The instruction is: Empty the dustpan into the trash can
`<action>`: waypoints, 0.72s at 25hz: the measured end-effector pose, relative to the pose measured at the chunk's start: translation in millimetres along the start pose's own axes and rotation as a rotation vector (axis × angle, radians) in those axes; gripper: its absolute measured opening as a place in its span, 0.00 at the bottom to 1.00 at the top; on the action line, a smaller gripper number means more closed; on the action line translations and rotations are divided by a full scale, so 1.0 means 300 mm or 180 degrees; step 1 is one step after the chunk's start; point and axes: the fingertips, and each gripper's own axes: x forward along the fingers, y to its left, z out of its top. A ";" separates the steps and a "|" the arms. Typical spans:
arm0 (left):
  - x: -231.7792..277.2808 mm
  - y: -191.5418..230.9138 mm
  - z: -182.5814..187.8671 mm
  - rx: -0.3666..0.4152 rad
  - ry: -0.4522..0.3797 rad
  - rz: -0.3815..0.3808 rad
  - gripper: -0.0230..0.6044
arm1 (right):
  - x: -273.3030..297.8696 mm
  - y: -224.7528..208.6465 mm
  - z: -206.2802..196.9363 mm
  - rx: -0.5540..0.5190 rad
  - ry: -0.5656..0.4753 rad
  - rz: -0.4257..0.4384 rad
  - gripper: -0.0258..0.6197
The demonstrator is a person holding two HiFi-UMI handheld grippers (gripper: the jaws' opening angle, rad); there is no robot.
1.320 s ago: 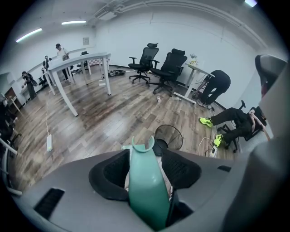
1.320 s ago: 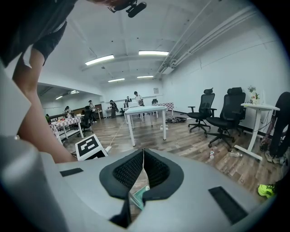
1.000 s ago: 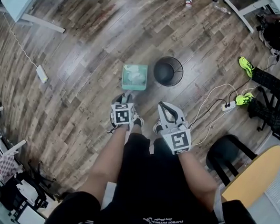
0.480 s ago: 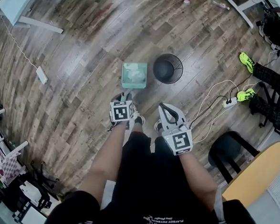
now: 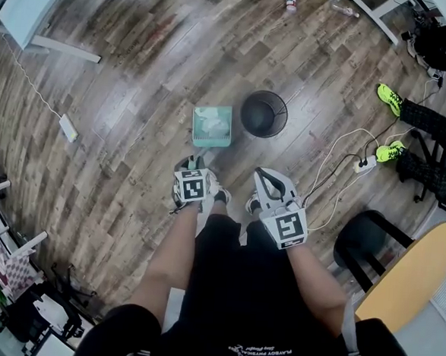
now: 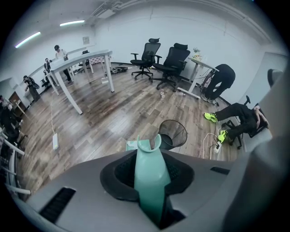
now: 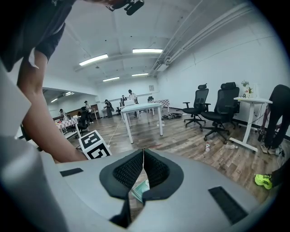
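The head view looks steeply down from above; the left gripper view, lower, shares the trash can [image 5: 264, 113].

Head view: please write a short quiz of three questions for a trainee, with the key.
1. True or false: the trash can lies tipped on its side.
2. Which tool holds the dustpan by its handle: A left, B right, C neither?
3. Fill in: in the head view, the dustpan shows to the ____ of the trash can.
Key: 1 false, it stands upright. 2 A, the left tool: its jaws have just been closing on the handle. 3 left.
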 end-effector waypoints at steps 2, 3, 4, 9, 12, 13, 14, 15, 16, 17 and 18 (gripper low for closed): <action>-0.016 -0.006 -0.024 0.0045 0.0009 0.0042 0.19 | -0.017 -0.004 -0.001 -0.0017 -0.0004 0.0004 0.08; -0.025 -0.009 -0.034 0.0068 0.0001 0.0059 0.19 | -0.028 -0.005 0.000 -0.0012 0.0016 0.0005 0.08; -0.036 -0.011 -0.042 0.0081 -0.0016 0.0077 0.19 | -0.039 -0.007 0.000 -0.0006 0.0027 0.0005 0.08; -0.088 -0.023 -0.047 0.0096 -0.0131 0.0142 0.19 | -0.083 -0.024 -0.006 -0.0027 -0.0060 -0.0005 0.08; -0.133 -0.028 -0.044 0.0110 -0.0201 0.0186 0.19 | -0.108 -0.016 -0.006 -0.0053 -0.0026 0.0039 0.08; -0.149 -0.032 -0.043 0.0111 -0.0230 0.0204 0.19 | -0.117 -0.014 -0.004 -0.0080 -0.0043 0.0062 0.08; -0.166 -0.037 -0.042 0.0110 -0.0259 0.0219 0.19 | -0.126 -0.013 -0.002 -0.0106 -0.0066 0.0084 0.08; -0.184 -0.043 -0.041 0.0108 -0.0285 0.0231 0.19 | -0.136 -0.012 0.001 -0.0126 -0.0083 0.0103 0.08; -0.202 -0.048 -0.040 0.0105 -0.0311 0.0241 0.19 | -0.146 -0.013 0.004 -0.0138 -0.0089 0.0118 0.08; -0.221 -0.053 -0.038 0.0100 -0.0339 0.0251 0.19 | -0.155 -0.015 0.009 -0.0150 -0.0090 0.0132 0.08; -0.241 -0.058 -0.034 0.0095 -0.0372 0.0263 0.19 | -0.164 -0.017 0.014 -0.0165 -0.0097 0.0147 0.08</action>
